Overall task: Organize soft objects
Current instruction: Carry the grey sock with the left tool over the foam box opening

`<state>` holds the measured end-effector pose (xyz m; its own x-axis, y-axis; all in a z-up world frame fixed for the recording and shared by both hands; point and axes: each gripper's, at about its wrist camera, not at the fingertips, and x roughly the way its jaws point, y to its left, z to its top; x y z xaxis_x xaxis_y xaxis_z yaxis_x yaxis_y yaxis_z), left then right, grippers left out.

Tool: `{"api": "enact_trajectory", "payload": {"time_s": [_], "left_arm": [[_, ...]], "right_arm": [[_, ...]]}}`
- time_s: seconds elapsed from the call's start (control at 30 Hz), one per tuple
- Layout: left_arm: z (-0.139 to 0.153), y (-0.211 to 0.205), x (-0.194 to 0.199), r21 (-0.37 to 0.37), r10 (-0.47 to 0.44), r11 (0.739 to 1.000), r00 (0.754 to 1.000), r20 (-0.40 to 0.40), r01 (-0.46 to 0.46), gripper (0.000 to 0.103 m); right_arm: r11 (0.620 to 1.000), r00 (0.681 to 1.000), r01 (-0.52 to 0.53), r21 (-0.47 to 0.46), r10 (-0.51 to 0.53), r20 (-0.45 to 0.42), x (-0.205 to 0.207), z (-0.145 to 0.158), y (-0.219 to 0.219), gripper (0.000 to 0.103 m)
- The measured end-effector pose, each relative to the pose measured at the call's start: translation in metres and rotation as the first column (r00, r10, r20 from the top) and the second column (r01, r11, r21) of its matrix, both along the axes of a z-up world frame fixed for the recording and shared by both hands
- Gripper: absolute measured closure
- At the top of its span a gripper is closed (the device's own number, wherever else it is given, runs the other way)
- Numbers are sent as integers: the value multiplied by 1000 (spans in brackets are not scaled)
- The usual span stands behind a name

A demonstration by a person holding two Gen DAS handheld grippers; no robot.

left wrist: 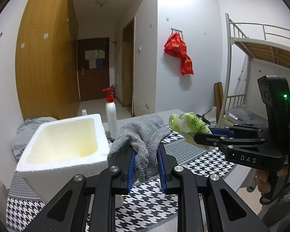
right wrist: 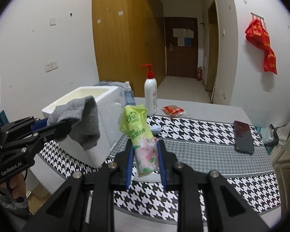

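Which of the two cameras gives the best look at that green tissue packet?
The right wrist view: the green tissue packet stands front and centre, lengthwise between the right tongs, print and flowers showing. The left wrist view shows only its crumpled end sticking out, from the side.

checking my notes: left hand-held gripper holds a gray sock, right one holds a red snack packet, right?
Not quite: the right hand-held gripper holds a green tissue pack, per the right wrist view. The left hand-held gripper does hold the gray sock.
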<state>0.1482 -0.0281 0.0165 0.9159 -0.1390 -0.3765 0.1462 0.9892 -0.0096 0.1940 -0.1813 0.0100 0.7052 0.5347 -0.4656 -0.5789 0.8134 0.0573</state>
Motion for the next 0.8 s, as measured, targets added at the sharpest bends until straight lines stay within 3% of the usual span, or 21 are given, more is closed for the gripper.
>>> {"api": "enact_trajectory", "payload": {"time_s": [0.47,0.8], "left_arm": [[14,12,-7,-1,-14,1000,998,58,14,80],[22,30,-4,-8,29,1000,997,78,-28,80]], "right_arm": [[1000,998,-4,28,3,55,-10,11,9,76],[999,997,-29,45,26,75,-13,18,21,76]]}}
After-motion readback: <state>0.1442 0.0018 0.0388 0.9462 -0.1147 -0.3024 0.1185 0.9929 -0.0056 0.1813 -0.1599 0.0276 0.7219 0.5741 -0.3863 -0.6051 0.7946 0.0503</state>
